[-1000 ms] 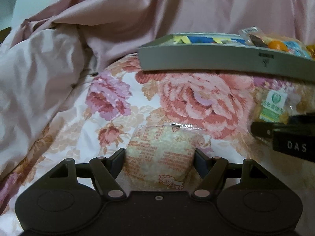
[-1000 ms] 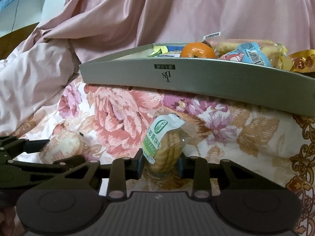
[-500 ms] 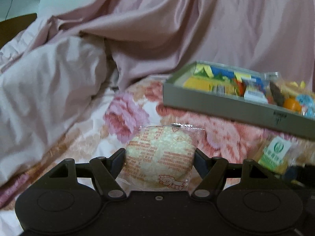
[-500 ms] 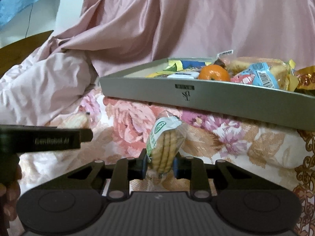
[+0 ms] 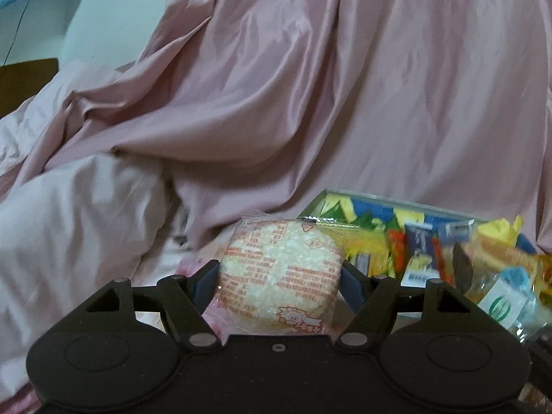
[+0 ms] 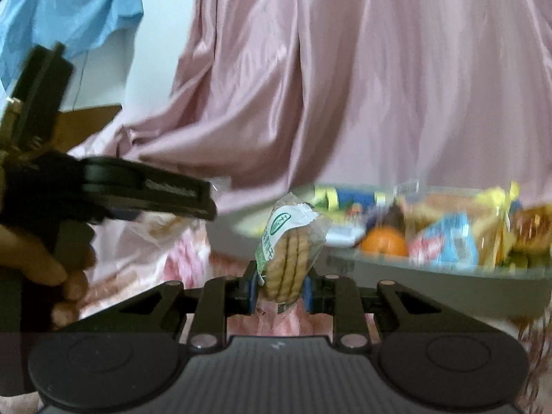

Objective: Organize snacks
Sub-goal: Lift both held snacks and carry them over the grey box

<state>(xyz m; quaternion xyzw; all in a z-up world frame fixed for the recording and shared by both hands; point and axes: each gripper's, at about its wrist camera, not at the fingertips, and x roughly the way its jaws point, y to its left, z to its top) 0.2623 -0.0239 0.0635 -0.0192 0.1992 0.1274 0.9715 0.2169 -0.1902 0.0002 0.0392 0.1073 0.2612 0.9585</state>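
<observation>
**Both packets held, tray ahead and to the right**

Left tongs point(image 5: 280, 277) clamp the round rice cracker packet point(image 5: 281, 276) across its width. Right tongs point(image 6: 280, 288) pinch the biscuit packet point(image 6: 288, 258), long axis upright. The grey snack tray point(image 6: 431, 276) on the bed lies forward-right of both, nearer the right tongs; its right side looks crowded, so the left end probably offers more room.

Glossy clear plastic wrappers point(image 5: 281, 272), sheeny pink cloth point(image 5: 310, 103), matt grey tray point(image 6: 431, 279).

One rice cracker point(image 5: 281, 276), one biscuit packet point(image 6: 288, 252), one orange point(image 6: 384, 241), one tray point(image 6: 431, 283).
</observation>
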